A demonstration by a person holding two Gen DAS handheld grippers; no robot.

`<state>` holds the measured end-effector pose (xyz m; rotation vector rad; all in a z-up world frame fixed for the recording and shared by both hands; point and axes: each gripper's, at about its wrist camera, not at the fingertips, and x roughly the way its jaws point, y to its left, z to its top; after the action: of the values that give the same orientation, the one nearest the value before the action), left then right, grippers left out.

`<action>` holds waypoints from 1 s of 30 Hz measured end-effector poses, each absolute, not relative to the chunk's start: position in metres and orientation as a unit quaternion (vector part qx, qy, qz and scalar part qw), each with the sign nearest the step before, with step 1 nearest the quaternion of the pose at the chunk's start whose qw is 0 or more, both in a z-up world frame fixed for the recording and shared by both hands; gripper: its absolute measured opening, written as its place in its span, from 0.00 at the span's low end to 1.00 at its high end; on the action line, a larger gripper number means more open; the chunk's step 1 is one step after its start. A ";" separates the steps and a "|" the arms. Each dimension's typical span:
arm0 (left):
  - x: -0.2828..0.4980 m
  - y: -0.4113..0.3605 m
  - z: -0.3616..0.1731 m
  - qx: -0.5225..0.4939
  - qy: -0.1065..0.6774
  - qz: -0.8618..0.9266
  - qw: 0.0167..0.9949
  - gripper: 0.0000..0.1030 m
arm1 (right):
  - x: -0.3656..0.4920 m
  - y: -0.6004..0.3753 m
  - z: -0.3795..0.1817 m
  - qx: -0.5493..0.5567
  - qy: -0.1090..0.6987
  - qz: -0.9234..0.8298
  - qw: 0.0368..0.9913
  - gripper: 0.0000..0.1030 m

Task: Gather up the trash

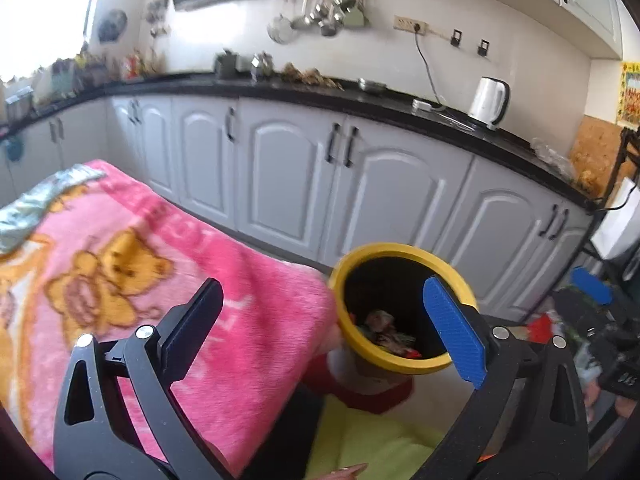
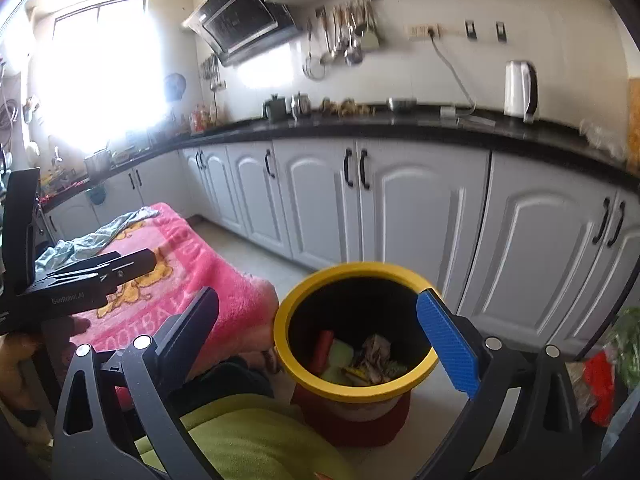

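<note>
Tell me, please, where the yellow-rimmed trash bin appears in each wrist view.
Left wrist: the trash bin sits lower centre-right, partly behind the blue finger.
Right wrist: the trash bin sits lower centre, between the fingers, litter inside.
Shared landmark: the pink blanket left of the bin.

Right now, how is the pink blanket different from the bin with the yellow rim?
The pink blanket is soft and lies spread flat, while the bin is hard, round and stands upright. The blanket has a yellow bear picture and a crumpled cloth on top; the bin holds trash inside. The blanket is pink all over; the bin is dark inside. Both show some yellow.
</note>
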<state>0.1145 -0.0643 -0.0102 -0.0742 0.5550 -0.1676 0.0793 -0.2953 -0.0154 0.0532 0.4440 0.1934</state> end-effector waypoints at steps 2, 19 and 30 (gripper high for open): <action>0.106 -0.061 -0.009 -0.036 0.263 -0.073 0.961 0.89 | 0.070 -0.292 -0.013 0.019 0.198 0.086 0.976 0.94; 0.046 -0.038 -0.003 -0.049 0.158 -0.064 0.984 0.89 | 0.032 -0.275 -0.027 -0.006 0.137 0.033 0.990 0.94; 0.044 -0.039 -0.004 -0.049 0.154 -0.064 0.985 0.89 | 0.031 -0.270 -0.028 -0.013 0.131 0.046 0.990 0.94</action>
<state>0.0436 -0.0387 -0.0044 -0.0993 0.3099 -0.1293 0.0309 -0.2698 -0.0281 -0.0254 0.2620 0.0913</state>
